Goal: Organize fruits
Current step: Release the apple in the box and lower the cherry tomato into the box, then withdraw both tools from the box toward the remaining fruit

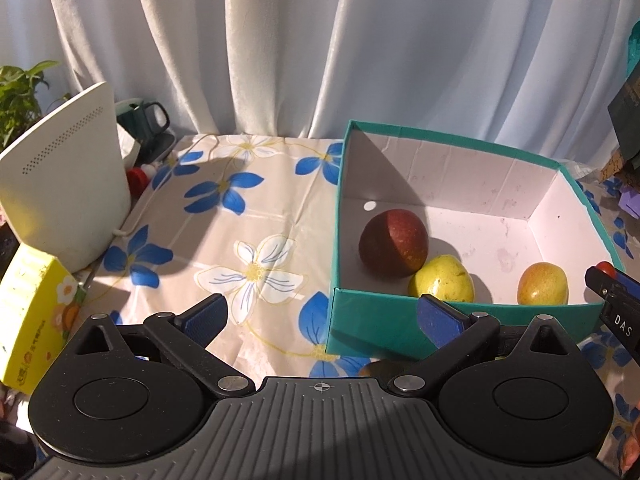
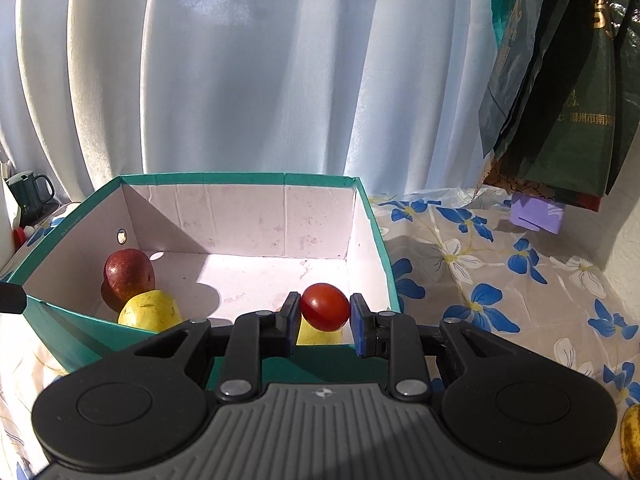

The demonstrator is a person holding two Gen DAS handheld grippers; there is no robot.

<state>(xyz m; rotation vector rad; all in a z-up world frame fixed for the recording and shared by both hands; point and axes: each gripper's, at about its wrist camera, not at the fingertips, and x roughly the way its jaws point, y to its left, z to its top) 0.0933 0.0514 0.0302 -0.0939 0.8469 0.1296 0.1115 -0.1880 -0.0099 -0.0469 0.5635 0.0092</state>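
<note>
Right gripper (image 2: 325, 325): we find it clenched on a small red tomato (image 2: 325, 306), one blue pad at each side of the fruit, lower centre of the right wrist view.
Tomato position: held above the near wall of the teal box (image 2: 248, 178), just over its near right part; a yellow fruit shows directly beneath it, mostly hidden by the fingers.
Left gripper (image 1: 322, 316): released, jaws spread wide and nothing between them; the blue pads (image 1: 206, 314) stand far apart across the lower middle of the left wrist view.
Left gripper position: we see it over the flowered tablecloth (image 1: 224, 216), its right-hand pad in front of the box's near left corner.
Box: open-topped, white inside, teal outside; it fills the right half of the left wrist view and the centre left of the right wrist view.
Box contents: a dark red apple (image 1: 394, 243) at the left, a yellow-green pear (image 1: 442, 279) touching it at its lower right, and an orange-yellow fruit (image 1: 543, 283) apart from these, toward the near right wall.
Cross-check: in the left wrist view the other gripper's tip and the tomato appear at the right edge, just beside the box's near right corner.
Surroundings, left: a white perforated device (image 1: 68, 184), a yellow carton (image 1: 32, 312) below it, a dark green mug (image 1: 144, 118) and a leafy plant (image 1: 20, 96) at upper left.
Surroundings, right: dark bags (image 2: 560, 100) hang at upper right of the right wrist view, with a purple box (image 2: 538, 213) beneath them.
Background: a pale curtain (image 2: 260, 72) behind the table in both views.
</note>
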